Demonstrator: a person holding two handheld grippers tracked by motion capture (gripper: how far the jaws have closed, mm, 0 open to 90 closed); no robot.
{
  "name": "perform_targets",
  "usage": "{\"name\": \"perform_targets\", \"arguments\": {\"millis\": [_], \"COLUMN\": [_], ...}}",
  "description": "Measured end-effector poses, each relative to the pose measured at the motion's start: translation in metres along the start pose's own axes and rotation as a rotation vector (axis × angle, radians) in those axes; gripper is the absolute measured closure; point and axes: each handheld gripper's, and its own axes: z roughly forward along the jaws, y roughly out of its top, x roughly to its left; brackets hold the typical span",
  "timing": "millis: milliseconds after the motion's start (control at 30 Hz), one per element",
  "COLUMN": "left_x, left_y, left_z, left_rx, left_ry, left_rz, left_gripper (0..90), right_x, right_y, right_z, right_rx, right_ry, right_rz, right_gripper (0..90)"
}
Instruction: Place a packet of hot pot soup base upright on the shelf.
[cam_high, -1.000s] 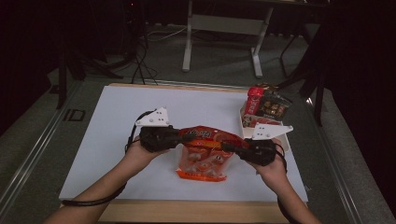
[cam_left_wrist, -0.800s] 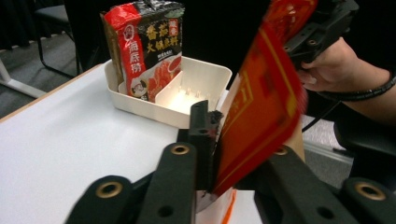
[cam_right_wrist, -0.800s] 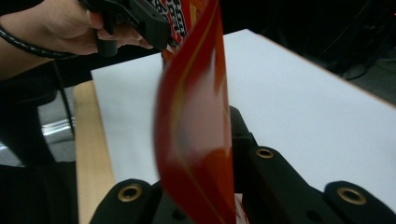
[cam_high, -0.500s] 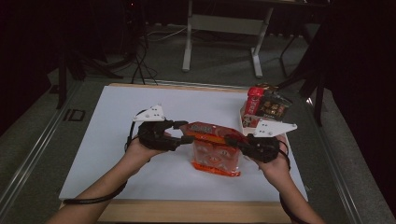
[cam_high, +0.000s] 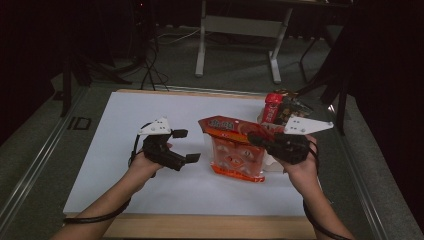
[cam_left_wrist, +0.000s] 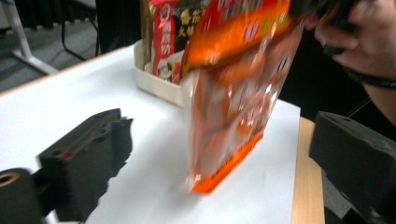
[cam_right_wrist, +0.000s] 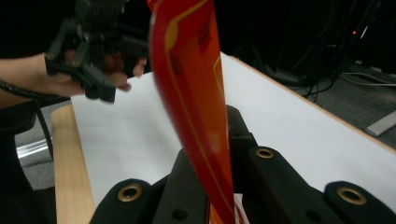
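My left gripper (cam_high: 186, 146) has just let go, fingers wide and empty. The orange snack bag (cam_high: 235, 150) hangs pinched in my right gripper's (cam_high: 256, 139) closed fingers; next, carry it to the tray (cam_left_wrist: 156, 84).

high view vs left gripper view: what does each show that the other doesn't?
High view: both hands, the left gripper open and apart from the orange snack bag, the right gripper shut on the bag's top edge, and the table's full white sheet.
Left gripper view: the bag's bottom corner meeting the sheet, print on packets in the white tray.
Both: bag, tray, right hand.
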Motion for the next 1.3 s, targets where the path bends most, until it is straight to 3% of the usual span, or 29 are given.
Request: {"name": "perform_targets", "arguments": {"millis": [367,567,700,900,1133,1300], "left_x": [0.011,0.015,0.017,0.018,0.019,0.018], "left_y": [-0.027,-0.044,-0.052,-0.063,-0.072,-0.083], "left_z": [-0.012,-0.021,-0.028,-0.036,-0.042,-0.045], "left_rx": [-0.045,-0.019,-0.036,-0.047,-0.054,-0.035], "left_ry": [0.044,0.070,0.083,0.127,0.143,0.178], "left_rz": [-0.020,-0.018,-0.037,-0.043,-0.065,-0.069], "left_gripper": [2.8,2.7,2.8,2.9,2.8,2.8], "right_x": [-0.008,-0.018,-0.027,-0.042,-0.058,-0.072], "right_y": [0.023,0.036,0.042,0.041,0.034,0.026], "right_z": [-0.017,-0.032,-0.042,-0.056,-0.069,-0.079], "right_rx": [-0.064,-0.105,-0.125,-0.140,-0.152,-0.155], "right_ry": [-0.044,-0.097,-0.143,-0.210,-0.270,-0.318], "right_rz": [-0.005,-0.003,0.001,0.022,0.061,0.087], "right_gripper": [90.0,90.0,90.0,90.0,90.0,90.0]}}
